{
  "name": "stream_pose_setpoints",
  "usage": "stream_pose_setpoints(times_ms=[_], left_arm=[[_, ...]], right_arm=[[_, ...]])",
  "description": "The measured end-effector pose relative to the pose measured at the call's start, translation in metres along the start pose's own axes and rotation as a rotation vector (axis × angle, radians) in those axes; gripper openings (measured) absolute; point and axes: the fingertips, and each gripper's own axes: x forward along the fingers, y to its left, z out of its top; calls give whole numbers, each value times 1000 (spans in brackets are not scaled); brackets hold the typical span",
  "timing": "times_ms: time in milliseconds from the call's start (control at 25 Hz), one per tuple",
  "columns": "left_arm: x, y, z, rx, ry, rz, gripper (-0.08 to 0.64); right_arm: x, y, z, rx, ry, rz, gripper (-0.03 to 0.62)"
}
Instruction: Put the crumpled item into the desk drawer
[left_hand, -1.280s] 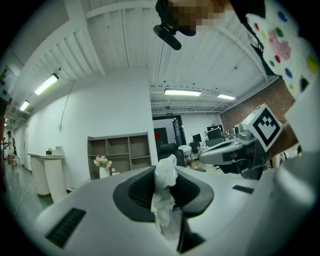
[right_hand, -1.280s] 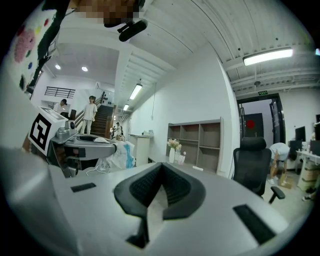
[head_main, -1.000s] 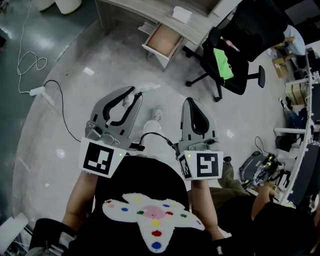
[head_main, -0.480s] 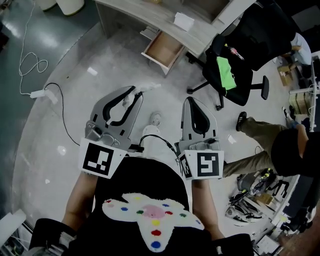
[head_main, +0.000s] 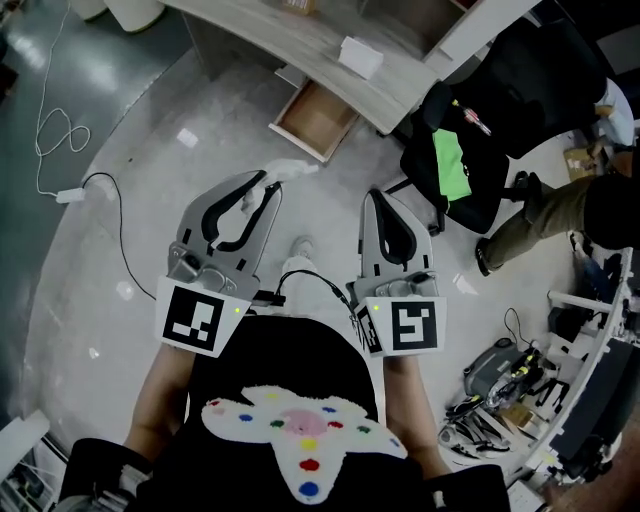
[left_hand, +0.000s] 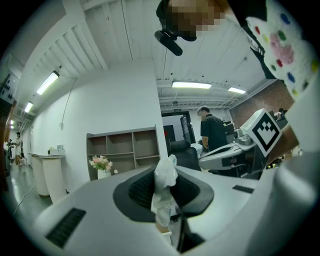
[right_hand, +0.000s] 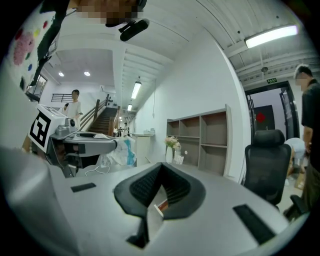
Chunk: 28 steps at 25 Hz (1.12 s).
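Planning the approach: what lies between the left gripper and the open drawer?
Only bare floor, in the head view; the left gripper holds the crumpled item, the drawer ahead.

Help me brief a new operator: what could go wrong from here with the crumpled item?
Much of the crumpled item sticks out past the jaws of the left gripper; it might slip free. The open drawer sits partly under the desk edge, so a drop might miss. The office chair close beside it could block the approach.
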Motion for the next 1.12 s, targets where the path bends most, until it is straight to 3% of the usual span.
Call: stream_pose_setpoints(times_ms=[480,1120], left_arm=[[75,22,-3,-8,38,87,76],[110,30,2,-4,56,122,77]], right_arm=[[68,-59,-4,2,18,98,3],[93,-90,-5,18,23,125,4]])
